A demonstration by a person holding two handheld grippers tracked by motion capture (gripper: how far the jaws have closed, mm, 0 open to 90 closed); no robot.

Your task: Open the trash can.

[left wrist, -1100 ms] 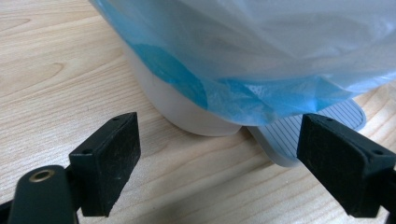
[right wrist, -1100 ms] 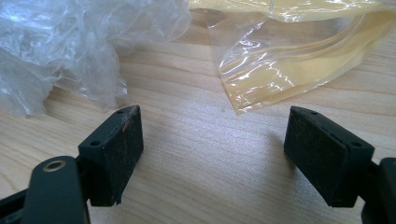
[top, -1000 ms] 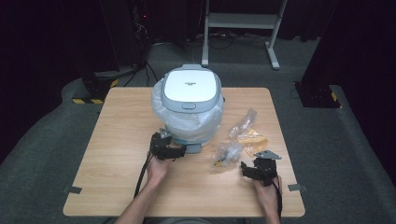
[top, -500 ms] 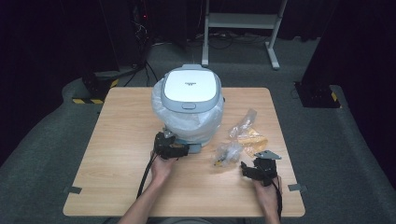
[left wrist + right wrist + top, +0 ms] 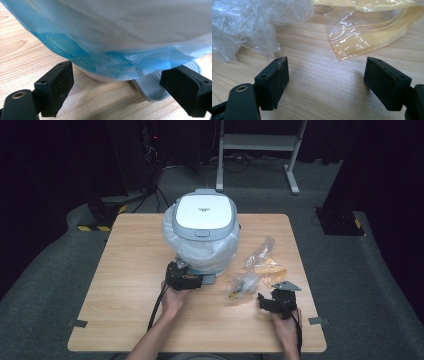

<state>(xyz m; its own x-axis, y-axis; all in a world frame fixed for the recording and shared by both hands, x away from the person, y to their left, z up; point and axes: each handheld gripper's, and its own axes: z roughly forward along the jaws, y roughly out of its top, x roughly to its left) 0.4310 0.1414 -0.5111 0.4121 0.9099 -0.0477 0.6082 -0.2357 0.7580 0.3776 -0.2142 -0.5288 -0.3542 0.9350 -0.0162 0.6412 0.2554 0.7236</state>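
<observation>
Blue-tinted plastic liner (image 5: pixel 120 37) drapes white-lidded bin (image 5: pixel 204 212); left tool (image 5: pixel 117 82) spread wide.

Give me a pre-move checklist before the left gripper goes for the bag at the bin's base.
1. Left gripper open: ok, jaws wide apart.
2. Blue bag hangs between the jaws: ok, its edge is ahead of them, not yet pinched.
3. Foot pedal clear of the jaws: not ok, it lies beside the right jaw.
4. Bin lid closed: ok.
5. Right gripper empty and clear: ok, open over bare wood, short of the yellow bag.
6. Bag seated all round the rim: cannot tell.
</observation>
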